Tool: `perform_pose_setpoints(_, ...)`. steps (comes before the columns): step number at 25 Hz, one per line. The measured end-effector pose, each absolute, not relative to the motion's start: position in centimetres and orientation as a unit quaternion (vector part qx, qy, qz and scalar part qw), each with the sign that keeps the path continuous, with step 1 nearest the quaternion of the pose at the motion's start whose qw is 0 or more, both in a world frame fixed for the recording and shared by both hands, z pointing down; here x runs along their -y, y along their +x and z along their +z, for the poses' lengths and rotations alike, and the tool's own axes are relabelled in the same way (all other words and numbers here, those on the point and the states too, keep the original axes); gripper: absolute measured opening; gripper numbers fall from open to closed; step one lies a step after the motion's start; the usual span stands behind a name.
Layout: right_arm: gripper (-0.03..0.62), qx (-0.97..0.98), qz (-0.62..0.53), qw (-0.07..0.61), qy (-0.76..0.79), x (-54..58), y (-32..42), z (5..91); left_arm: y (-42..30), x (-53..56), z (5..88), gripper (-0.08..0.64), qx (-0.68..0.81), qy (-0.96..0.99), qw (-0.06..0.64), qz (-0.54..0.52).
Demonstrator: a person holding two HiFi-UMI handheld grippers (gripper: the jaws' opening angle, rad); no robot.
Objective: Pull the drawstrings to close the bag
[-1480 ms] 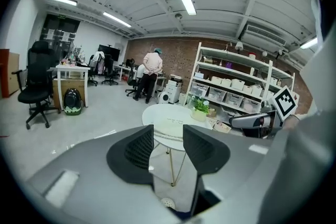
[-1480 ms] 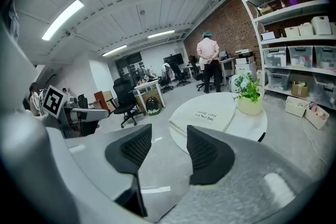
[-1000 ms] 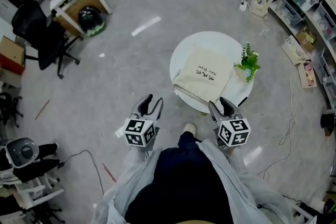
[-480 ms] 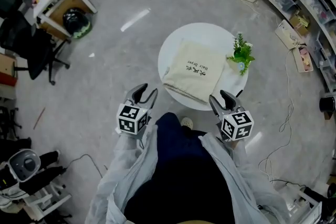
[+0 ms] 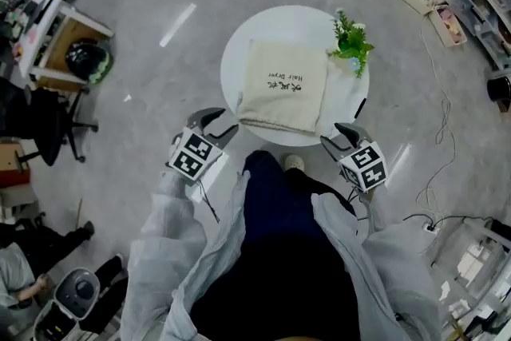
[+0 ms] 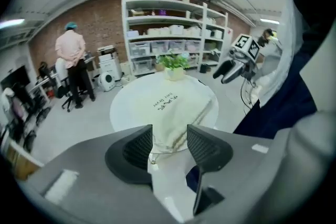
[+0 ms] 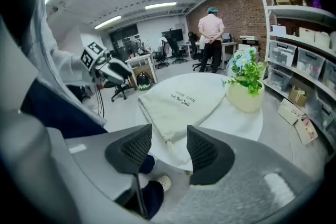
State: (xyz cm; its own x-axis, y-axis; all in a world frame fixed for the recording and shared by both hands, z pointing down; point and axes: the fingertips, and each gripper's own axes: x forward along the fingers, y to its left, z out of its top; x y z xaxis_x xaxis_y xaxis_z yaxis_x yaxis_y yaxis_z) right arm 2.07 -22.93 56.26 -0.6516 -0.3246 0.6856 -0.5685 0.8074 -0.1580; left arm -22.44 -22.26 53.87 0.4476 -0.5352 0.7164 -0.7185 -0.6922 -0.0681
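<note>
"Where's the bag?"

"The cream cloth drawstring bag (image 5: 283, 88) lies flat on the round white table (image 5: 235, 60), its near end at the rim closest to the person. A small green potted plant (image 5: 349, 41) stands just beside its far right corner."

"Has either tool got hold of it?"

"No. The left gripper (image 5: 217, 124) hangs off the near-left rim, jaws partly apart and just been opening, nothing between them. The right gripper (image 5: 336, 136), near-right, is about half open, empty too. A thin cord (image 6: 153, 157) dangles over the table's edge."
</note>
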Motion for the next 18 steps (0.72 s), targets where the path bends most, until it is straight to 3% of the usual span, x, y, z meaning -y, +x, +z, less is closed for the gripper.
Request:
perform_pose_setpoints(9,0.187,0.846,0.16,0.456,0.227,20.7,2.0,59.8,-23.4,22.7,59.1,0.242,0.124,0.824,-0.01,0.553)
perform_pose_setpoints(14,0.189,0.826,0.143,0.501,0.218,20.8,1.9,60.7,-23.5,22.5,62.4,0.265,0.037,0.794,-0.097,0.599)
perform_pose_setpoints(18,0.189,0.82,0.138,0.513,0.213,20.9,1.4,61.3,-23.3,22.9,64.0,0.264,0.019,0.786,-0.123,0.606)
